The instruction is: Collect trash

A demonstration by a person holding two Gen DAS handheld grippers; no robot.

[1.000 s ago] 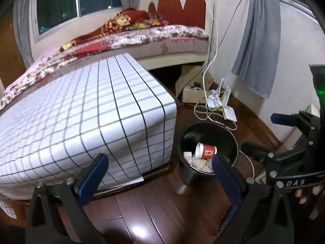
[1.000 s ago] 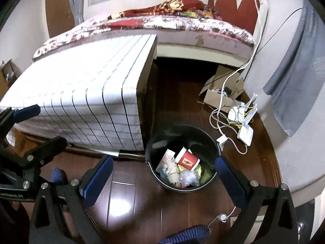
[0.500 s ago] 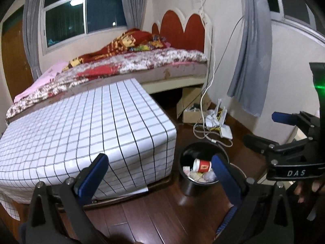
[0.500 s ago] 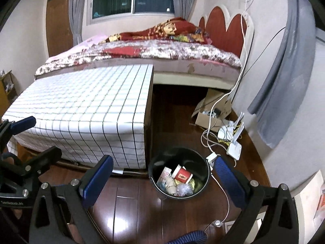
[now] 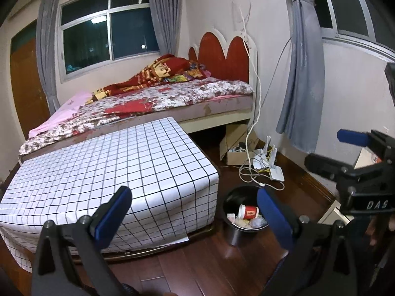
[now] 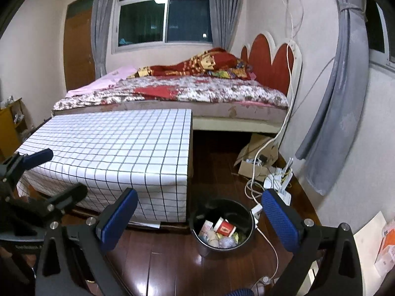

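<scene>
both grippers have pulled back and up since a second ago, so the black bin (image 6: 222, 224) now sits smaller and lower on the wood floor (image 6: 158, 259), with a red paper cup (image 6: 224, 228) and crumpled wrappers inside. left gripper (image 5: 192, 214) and right gripper (image 6: 197, 217) hang above it, fingers spread wide and holding nothing. beside the bin stands the checked-cloth worktop (image 6: 111, 148), with white cables (image 6: 254, 187) and routers trailing near the wall.
</scene>
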